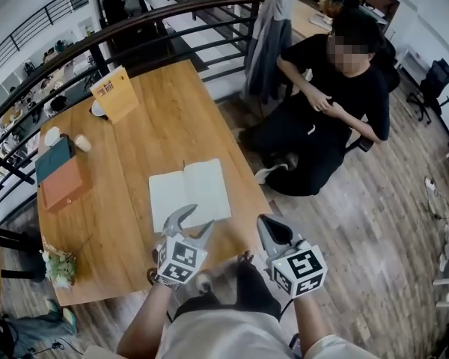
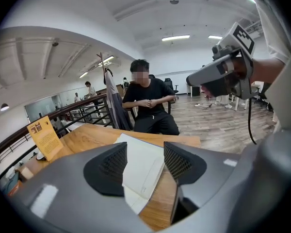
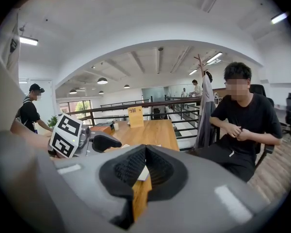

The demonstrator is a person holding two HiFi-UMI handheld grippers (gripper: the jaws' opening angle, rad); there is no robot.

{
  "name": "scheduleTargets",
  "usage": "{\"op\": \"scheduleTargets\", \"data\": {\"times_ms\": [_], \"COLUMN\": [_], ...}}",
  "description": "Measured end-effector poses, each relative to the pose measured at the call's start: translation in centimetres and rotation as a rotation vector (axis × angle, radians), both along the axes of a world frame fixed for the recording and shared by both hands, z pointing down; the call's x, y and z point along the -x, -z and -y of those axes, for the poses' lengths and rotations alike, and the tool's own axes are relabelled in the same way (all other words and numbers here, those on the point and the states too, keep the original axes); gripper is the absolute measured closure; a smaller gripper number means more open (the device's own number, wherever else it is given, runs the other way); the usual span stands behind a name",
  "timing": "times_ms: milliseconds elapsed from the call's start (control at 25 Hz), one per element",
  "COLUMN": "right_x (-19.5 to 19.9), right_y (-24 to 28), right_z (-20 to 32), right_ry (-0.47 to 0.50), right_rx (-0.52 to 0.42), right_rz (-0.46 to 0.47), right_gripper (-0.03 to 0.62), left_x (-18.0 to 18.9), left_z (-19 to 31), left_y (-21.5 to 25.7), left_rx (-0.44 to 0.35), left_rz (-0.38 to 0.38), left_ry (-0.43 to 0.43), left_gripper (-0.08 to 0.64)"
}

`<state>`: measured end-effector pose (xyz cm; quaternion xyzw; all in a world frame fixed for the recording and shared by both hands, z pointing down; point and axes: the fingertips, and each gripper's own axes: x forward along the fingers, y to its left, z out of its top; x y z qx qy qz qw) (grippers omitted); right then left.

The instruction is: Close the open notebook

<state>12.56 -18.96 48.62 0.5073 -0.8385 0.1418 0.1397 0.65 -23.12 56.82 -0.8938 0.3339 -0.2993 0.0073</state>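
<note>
While spread apart and empty, left gripper [image 1: 194,223] nearest: notebook [image 1: 189,191] just up-frame of it (spine running up-frame); right gripper [image 1: 268,226] shut, empty.

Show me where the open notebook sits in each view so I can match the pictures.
Head view: the open notebook lies flat, just below the picture's centre.
Left gripper view: the notebook is at lower centre, seen between the parted jaws.
Right gripper view: only a white sliver of the notebook shows, low in the centre between the jaws.
Shared landmark: the yellow sign standing beyond the notebook.
</note>
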Motion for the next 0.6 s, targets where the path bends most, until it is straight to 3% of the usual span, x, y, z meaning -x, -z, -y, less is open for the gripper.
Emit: {"op": "scheduleTargets", "data": {"times_ms": [200, 600], "right_x": [-0.9, -2.5], "right_y": [-0.7, -1.9], "right_z": [-0.4, -0.9], "right_ry": [-0.019, -0.062], "right_rx": [0.014, 0.042], "right_rz": [-0.004, -0.005], "right_gripper": [0.592, 0.592], "left_x": [-1.3, -3.1], "left_z": [-0.3, -0.3], "left_y": [-2.6, -6.9], "left_rx": [0.0, 0.061], "left_rz": [0.082, 0.183], "left_ry": [-0.019, -0.076], "left_gripper": [0.249, 0.247]}}
